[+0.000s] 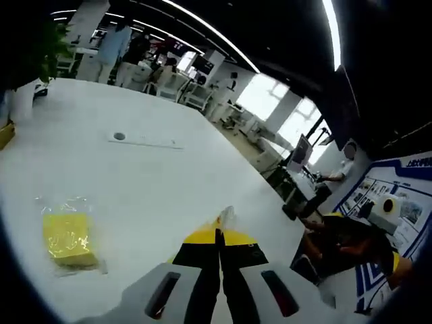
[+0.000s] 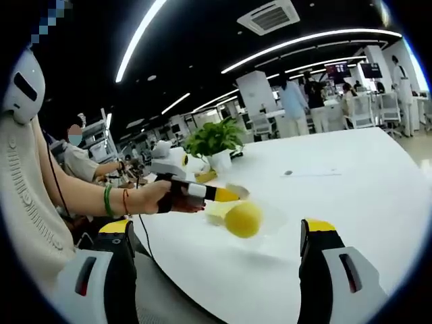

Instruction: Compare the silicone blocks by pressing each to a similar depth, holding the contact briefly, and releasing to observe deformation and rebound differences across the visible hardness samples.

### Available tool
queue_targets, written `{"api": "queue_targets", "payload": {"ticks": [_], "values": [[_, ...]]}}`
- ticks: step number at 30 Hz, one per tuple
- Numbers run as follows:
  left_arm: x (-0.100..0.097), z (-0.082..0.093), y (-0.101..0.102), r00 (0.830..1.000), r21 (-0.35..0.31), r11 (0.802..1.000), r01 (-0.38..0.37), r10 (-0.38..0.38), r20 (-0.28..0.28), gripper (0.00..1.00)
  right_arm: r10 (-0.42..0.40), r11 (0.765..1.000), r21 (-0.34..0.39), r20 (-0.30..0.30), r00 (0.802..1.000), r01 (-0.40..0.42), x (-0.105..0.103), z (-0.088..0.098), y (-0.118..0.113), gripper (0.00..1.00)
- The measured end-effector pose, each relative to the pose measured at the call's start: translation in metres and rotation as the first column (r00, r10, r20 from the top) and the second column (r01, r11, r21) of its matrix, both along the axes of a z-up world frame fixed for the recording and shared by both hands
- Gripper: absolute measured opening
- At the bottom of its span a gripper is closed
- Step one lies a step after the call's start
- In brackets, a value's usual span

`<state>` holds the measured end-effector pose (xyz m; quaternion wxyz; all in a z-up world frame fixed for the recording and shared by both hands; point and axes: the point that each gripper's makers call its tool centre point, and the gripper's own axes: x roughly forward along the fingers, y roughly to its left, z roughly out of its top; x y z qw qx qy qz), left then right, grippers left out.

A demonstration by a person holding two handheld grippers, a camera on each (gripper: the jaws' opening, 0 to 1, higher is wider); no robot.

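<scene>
A yellow silicone block lies in a clear plastic bag on the white table, to the left of my left gripper. That gripper's jaws are shut, and a small scrap of clear film sticks out at the tips. In the right gripper view the same yellow block sits mid-table, with the left gripper held in a hand just above and left of it. My right gripper stands wide open and holds nothing, short of the block.
A potted plant stands at the table's near left corner. A white strip with a round hole lies farther along the table. A hand with bracelets and a cable reach in. People and chairs are beyond the far end.
</scene>
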<state>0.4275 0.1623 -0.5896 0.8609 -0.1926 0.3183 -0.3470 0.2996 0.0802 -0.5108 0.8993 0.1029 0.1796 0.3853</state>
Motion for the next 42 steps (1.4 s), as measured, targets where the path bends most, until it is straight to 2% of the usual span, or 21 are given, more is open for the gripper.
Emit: {"api": "queue_targets", "payload": {"ticks": [4,5,11,14,18,26,31,37,38,39,40,42], "values": [[0.011,-0.014,0.001,0.999,0.007,1.0,-0.018,0.018,-0.033,0.0,-0.023,1.0,-0.001,-0.034,0.999,0.023,0.005,-0.008,-0.006,0.95],[0.016,-0.015,0.004,0.998,-0.01,0.999,-0.038,0.038,-0.04,0.0,-0.02,1.0,-0.001,-0.049,0.999,0.02,0.005,-0.01,-0.007,0.95],[0.036,-0.028,0.02,0.995,0.002,0.996,-0.084,0.084,-0.062,0.0,-0.03,0.999,0.022,-0.057,0.998,0.031,0.013,-0.006,-0.011,0.93],[0.049,-0.038,0.026,0.985,-0.025,0.99,-0.135,0.132,-0.107,0.0,-0.03,0.999,0.013,-0.067,0.997,0.031,0.018,-0.007,-0.011,0.92],[0.062,-0.051,0.029,0.981,0.0,0.988,-0.153,0.152,-0.117,0.0,-0.021,1.0,0.001,-0.068,0.997,0.022,0.023,-0.007,-0.01,0.92],[0.082,-0.073,0.028,0.962,-0.016,0.975,-0.221,0.216,-0.17,0.0,-0.024,1.0,-0.022,-0.071,0.997,0.023,0.033,-0.006,-0.014,0.92],[0.089,-0.088,0.028,0.945,-0.026,0.964,-0.266,0.256,-0.205,0.0,-0.034,0.999,-0.03,-0.073,0.997,0.032,0.037,-0.007,-0.018,0.92],[0.097,-0.102,0.036,0.911,-0.05,0.936,-0.349,0.327,-0.251,0.0,-0.04,0.998,-0.04,-0.083,0.996,0.037,0.041,-0.012,-0.02,0.92],[0.098,-0.105,0.04,0.899,-0.045,0.925,-0.376,0.353,-0.26,0.0,-0.042,0.998,-0.042,-0.087,0.995,0.039,0.041,-0.013,-0.021,0.92],[0.099,-0.105,0.042,0.897,-0.051,0.922,-0.384,0.359,-0.259,0.0,-0.044,0.998,-0.044,-0.09,0.995,0.04,0.041,-0.014,-0.021,0.92],[0.1,-0.107,0.045,0.887,-0.056,0.912,-0.405,0.378,-0.266,0.0,-0.044,0.998,-0.044,-0.09,0.995,0.04,0.041,-0.014,-0.021,0.92],[0.1,-0.111,0.048,0.881,-0.044,0.91,-0.413,0.386,-0.274,0.0,-0.045,0.998,-0.042,-0.09,0.995,0.042,0.042,-0.015,-0.021,0.91]]}}
